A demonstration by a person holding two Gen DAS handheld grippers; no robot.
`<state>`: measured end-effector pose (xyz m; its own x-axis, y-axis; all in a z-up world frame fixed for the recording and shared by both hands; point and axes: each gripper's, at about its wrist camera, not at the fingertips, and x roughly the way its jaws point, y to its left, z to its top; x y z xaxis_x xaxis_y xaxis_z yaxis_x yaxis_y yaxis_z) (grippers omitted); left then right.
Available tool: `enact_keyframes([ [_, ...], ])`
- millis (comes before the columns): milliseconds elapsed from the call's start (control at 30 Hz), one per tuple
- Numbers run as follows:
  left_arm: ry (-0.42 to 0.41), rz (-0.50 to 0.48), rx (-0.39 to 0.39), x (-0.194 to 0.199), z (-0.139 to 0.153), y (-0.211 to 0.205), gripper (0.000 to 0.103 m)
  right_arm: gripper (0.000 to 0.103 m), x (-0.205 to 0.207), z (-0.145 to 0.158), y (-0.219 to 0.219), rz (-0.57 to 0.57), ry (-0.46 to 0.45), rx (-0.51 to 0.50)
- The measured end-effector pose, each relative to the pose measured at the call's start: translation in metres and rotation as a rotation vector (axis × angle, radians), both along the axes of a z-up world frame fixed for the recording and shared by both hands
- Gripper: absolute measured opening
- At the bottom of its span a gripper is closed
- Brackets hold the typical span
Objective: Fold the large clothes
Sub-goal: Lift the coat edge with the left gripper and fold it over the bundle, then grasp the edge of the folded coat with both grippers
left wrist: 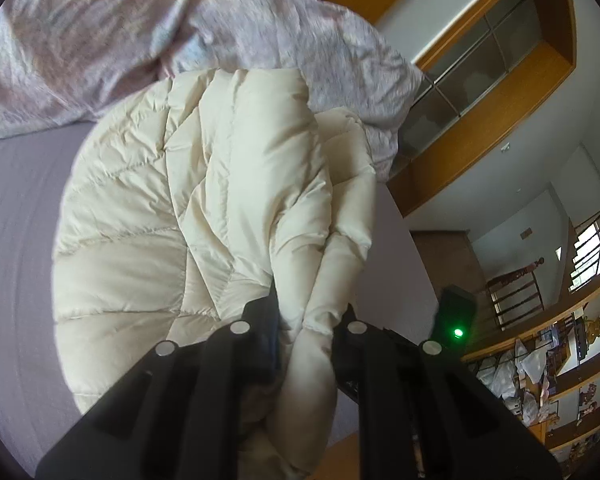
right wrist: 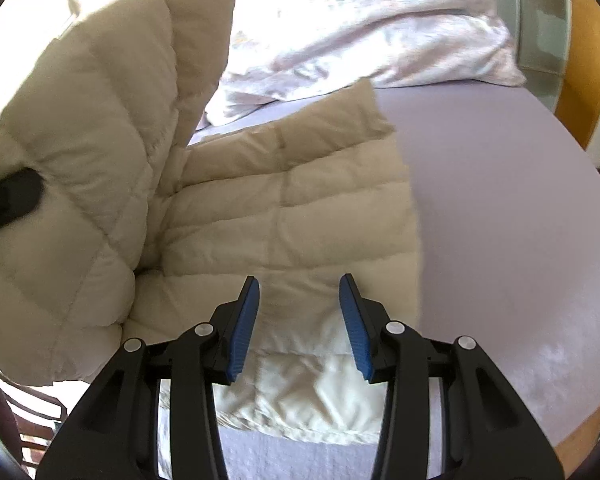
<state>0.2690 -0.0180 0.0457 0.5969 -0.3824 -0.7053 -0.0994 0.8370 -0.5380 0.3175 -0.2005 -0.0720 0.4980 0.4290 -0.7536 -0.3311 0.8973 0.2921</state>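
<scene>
A large cream quilted down garment point(left wrist: 172, 216) lies on the lilac bed sheet point(left wrist: 16, 240). My left gripper point(left wrist: 312, 312) is shut on a bunched fold of its edge, lifting that part off the bed. In the right wrist view the lifted flap point(right wrist: 80, 152) stands up on the left, with the left gripper point(right wrist: 8, 200) showing as a black shape at its edge. The flat half of the garment point(right wrist: 300, 208) rests on the sheet. My right gripper point(right wrist: 298, 292) hangs open just above this flat half, and nothing sits between its blue pads point(right wrist: 244, 320).
A crumpled pale pink bedcover point(right wrist: 360, 20) is heaped at the far side of the bed. Bare lilac sheet point(right wrist: 500, 200) stretches to the right of the garment. A wooden frame with glass panels point(left wrist: 480, 80) borders the bed, and cluttered shelves point(left wrist: 560, 380) and a chair stand beyond.
</scene>
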Motion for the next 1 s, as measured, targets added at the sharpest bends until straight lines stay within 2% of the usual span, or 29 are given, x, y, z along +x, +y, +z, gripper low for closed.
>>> enact_keyframes([
  [133,0.034,-0.035,0.001,0.014,-0.009,-0.027,0.02,0.044,-0.004,0.002,-0.022,-0.041,-0.008,-0.001],
  [233,0.044,-0.084,-0.012,0.016,-0.011,-0.046,0.035,0.044,-0.009,0.005,-0.033,-0.072,-0.015,-0.004],
  [300,0.029,-0.123,-0.039,0.015,-0.006,-0.053,0.053,0.044,-0.006,0.008,-0.041,-0.1,-0.018,-0.002],
  [400,-0.01,-0.16,-0.049,0.009,0.008,-0.056,0.061,0.044,-0.007,0.016,-0.053,-0.132,-0.027,0.009],
  [500,-0.053,-0.145,0.001,0.0,0.022,-0.041,0.064,0.044,-0.01,0.03,-0.058,-0.142,-0.06,0.024],
  [567,-0.063,-0.098,0.075,-0.006,0.024,-0.02,0.064,0.044,-0.015,0.042,-0.06,-0.136,-0.088,0.038],
  [700,-0.017,0.021,0.162,-0.011,0.012,0.03,0.065,0.044,-0.014,0.073,-0.042,-0.09,-0.14,0.079],
  [867,0.058,0.153,0.197,-0.013,-0.017,0.085,0.065,0.044,-0.009,0.098,-0.002,0.021,-0.163,0.106],
  [1000,0.11,0.187,0.183,-0.008,-0.039,0.107,0.065,0.044,-0.011,0.108,0.031,0.094,-0.156,0.124],
])
